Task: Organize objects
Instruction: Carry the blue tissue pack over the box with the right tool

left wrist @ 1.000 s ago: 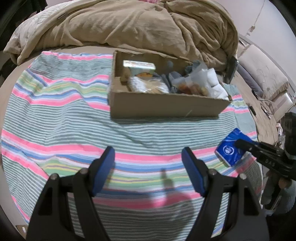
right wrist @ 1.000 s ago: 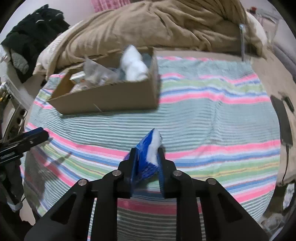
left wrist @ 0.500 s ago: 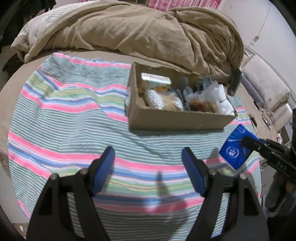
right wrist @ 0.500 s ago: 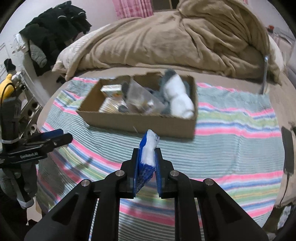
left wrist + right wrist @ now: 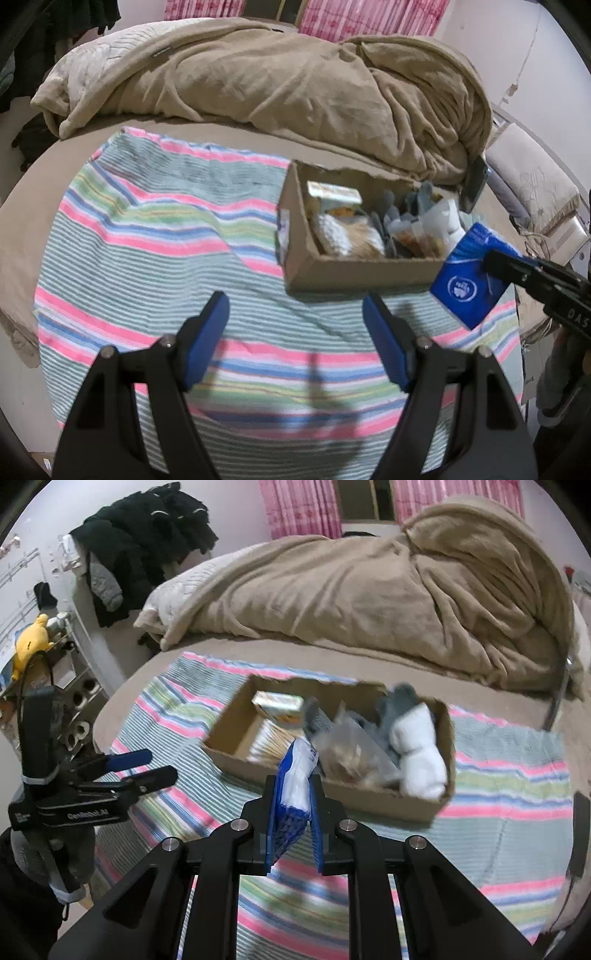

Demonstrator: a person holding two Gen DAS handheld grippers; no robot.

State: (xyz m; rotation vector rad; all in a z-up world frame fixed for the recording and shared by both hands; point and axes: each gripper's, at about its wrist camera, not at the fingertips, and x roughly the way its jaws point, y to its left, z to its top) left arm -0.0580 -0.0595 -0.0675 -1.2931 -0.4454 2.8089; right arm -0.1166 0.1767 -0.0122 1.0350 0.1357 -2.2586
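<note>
so the blue tissue pack (image 5: 291, 794) is pinched in the right claw (image 5: 291, 812), up in the air just in front of the cardboard box (image 5: 332, 794) that sits on the striped towel (image 5: 517, 812) on the bed. box is already pretty stuffed: rolled white socks (image 5: 419, 760), a clear bag (image 5: 351, 746), a small carton (image 5: 279, 703). left claw (image 5: 295, 339) hangs open over the towel, holding nothing. my worry: the pack is soft and only gripped along one edge, so it could slip or swing out on the way. also not much free room, so it might land on the pile and slide over the low wall
</note>
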